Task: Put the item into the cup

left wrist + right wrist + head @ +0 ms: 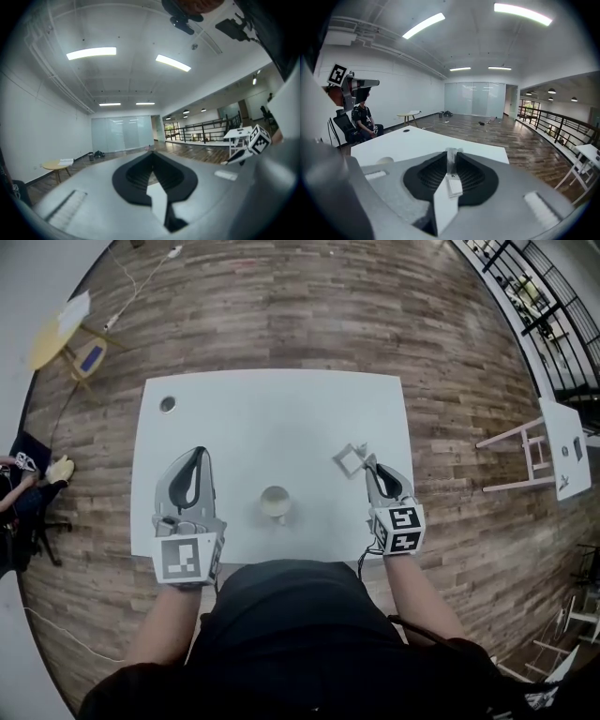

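**Head view.** The white worktop [281, 418] carried a pale cup [275, 503] standing near its front edge, between the two hand-held grippers. The right hand-held gripper [368, 461] gripped the item [349, 459], which appeared here as a small grey square frame projecting from the tips. The item lay to the right of the cup and apart from it, not inside it. The left hand-held gripper [198, 454] was left of the cup, also apart from it. Only this view showed the cup's place relative to both tools. A round hole [168, 404] marked the worktop's far left corner.

**Right gripper view.** The jaws were clenched on the item [451, 161], seen edge-on as a thin pale strip standing upright between the pads. The square outline could not be made out from this angle. Beyond the jaws were the worktop [440, 143], a seated person [363, 119] at the left and a small round table [408, 114].

**Left gripper view.** The jaw tips met with nothing between them, so this hand-held gripper [151, 152] was closed and empty. The camera looked level across the room, and neither the cup nor the item appeared. The marker cube [259, 139] of the other tool showed at the right edge.
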`<state>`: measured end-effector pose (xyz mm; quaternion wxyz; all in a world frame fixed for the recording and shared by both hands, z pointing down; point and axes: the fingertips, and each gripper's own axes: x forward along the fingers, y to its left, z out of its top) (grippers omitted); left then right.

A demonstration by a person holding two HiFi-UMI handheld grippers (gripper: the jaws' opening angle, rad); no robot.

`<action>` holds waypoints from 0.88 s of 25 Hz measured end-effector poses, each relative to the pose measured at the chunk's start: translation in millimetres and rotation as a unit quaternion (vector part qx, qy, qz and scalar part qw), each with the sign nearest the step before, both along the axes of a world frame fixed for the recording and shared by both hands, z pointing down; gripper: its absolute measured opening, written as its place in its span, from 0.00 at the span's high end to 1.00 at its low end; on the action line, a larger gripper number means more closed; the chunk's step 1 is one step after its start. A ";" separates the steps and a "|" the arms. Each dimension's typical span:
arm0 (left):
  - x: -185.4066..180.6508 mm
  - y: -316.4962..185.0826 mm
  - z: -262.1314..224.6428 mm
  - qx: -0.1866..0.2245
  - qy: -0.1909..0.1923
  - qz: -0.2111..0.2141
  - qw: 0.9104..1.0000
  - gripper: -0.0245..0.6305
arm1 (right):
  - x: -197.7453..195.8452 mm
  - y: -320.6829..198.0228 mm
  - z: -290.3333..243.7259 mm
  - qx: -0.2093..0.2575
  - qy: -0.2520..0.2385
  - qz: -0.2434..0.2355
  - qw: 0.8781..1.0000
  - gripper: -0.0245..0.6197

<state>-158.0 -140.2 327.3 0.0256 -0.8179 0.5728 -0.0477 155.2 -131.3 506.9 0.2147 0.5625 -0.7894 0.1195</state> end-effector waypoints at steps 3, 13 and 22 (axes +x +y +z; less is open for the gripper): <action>-0.8 0.5 3.0 0.004 -0.005 0.000 1.000 0.95 | 2.1 0.3 1.0 -0.002 -0.002 0.006 1.000 0.86; -8.7 4.1 11.8 -0.007 0.003 -0.006 1.000 0.95 | -13.6 8.4 8.6 -0.014 -0.006 -0.010 1.000 0.86; -18.9 16.3 10.7 -0.010 0.002 -0.030 0.999 0.95 | -29.1 4.7 6.5 -0.015 -0.008 -0.040 0.999 0.86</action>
